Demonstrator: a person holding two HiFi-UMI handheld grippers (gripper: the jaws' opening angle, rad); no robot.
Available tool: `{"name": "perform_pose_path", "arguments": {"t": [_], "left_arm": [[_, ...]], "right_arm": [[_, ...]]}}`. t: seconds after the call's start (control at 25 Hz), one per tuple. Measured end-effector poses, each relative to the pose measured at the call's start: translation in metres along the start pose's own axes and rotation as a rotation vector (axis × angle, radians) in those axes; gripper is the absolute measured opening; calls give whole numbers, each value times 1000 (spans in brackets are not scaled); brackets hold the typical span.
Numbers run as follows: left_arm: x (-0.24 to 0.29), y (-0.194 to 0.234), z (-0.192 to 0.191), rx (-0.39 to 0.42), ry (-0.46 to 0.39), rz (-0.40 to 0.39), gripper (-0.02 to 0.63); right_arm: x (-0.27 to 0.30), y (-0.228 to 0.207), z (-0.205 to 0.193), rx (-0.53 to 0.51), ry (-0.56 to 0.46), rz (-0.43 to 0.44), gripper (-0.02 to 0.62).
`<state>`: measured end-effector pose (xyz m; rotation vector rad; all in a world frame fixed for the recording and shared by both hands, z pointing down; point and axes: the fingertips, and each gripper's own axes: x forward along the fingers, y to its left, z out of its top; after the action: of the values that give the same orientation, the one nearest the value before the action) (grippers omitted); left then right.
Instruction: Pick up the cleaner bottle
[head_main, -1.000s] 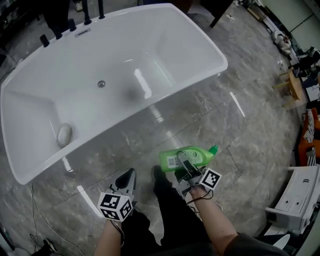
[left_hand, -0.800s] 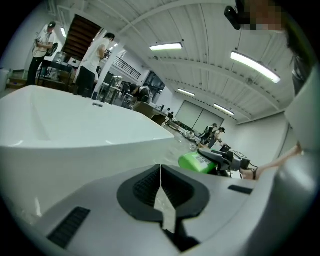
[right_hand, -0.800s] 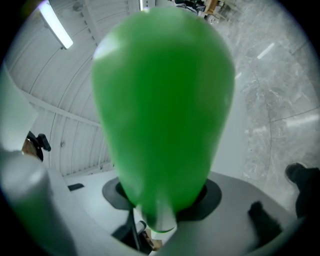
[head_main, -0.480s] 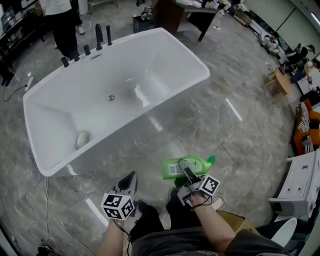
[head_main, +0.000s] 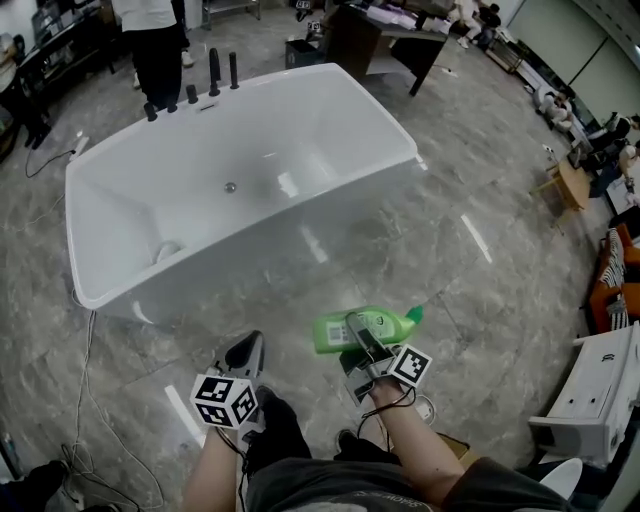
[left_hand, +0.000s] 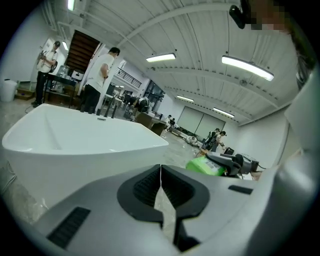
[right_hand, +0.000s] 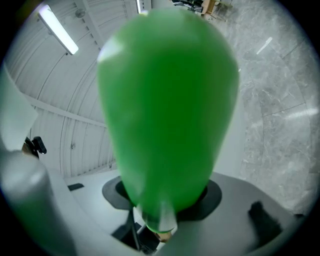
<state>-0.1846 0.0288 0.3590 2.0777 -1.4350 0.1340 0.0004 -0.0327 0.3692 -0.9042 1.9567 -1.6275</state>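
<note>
The green cleaner bottle (head_main: 372, 328) lies on its side in the air above the grey marble floor, its cap pointing right. My right gripper (head_main: 356, 327) is shut on its body; in the right gripper view the bottle (right_hand: 167, 115) fills the frame between the jaws of the right gripper (right_hand: 159, 212). My left gripper (head_main: 247, 354) hangs to the left of the bottle, shut and empty; the left gripper view shows the jaws of the left gripper (left_hand: 160, 181) meeting in a line, with the bottle (left_hand: 205, 166) off to the right.
A large white bathtub (head_main: 300, 72) stands ahead, black taps (head_main: 212, 68) on its far rim and a person (head_main: 155, 40) behind it. A white cabinet (head_main: 595, 395) is at the right, a cable (head_main: 90, 370) lies on the floor at the left, and a dark desk (head_main: 385, 30) is at the back.
Both grippers have risen, the right one carrying the bottle up from near the floor. The view has pulled back, so the bathtub looks farther off.
</note>
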Motion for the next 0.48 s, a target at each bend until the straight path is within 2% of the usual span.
{"name": "perform_pose_path", "arguments": {"t": [0.16,0.32,0.48], "left_arm": [[-4,-54,-3,-19,-67,32,15],[-15,-113,-21,25,-74,21,15],[-26,-158,-54,-12,-81,22,15]], "right_arm": [[-43,2,-1,-8,69,-2,196],[-93,6,-5,6,118,12,198],[-146,4,-1,-1,141,9,197]]}}
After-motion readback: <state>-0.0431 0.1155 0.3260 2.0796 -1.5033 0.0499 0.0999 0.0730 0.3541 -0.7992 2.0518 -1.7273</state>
